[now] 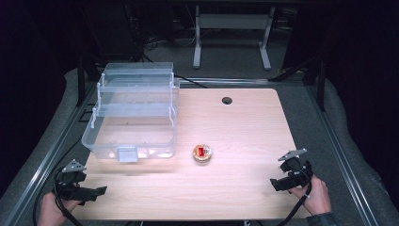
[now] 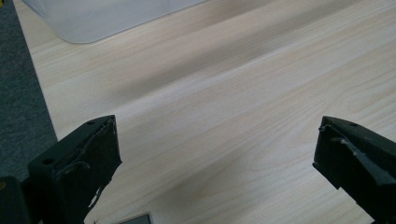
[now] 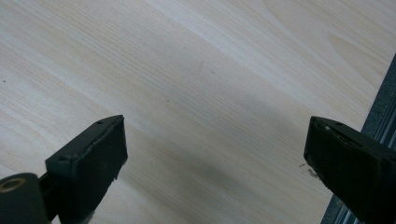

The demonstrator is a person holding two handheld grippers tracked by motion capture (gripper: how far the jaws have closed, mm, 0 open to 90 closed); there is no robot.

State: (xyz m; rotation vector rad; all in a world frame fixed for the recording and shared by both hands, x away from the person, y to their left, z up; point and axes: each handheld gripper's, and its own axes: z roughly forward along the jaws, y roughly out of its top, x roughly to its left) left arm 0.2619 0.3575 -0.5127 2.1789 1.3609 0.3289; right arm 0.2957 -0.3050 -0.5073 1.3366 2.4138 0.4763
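Note:
A clear plastic tiered box (image 1: 131, 113) stands open on the left half of the wooden table (image 1: 244, 127). A small round container with a red piece inside (image 1: 201, 153) sits just right of the box's front corner. My left gripper (image 1: 89, 192) rests at the table's front left corner, held by a hand, jaws wide apart over bare wood. In the left gripper view the left gripper (image 2: 215, 149) holds nothing, and a corner of the box (image 2: 107, 18) shows at the top. My right gripper (image 1: 277, 182) lies near the front right edge, and its jaws (image 3: 215, 154) stand open and empty.
A cable hole (image 1: 227, 100) sits near the table's far edge. Grey carpet and metal rails (image 1: 339, 150) border the table on both sides. A desk frame (image 1: 233, 28) stands on the floor behind. Bare wood lies between the two grippers.

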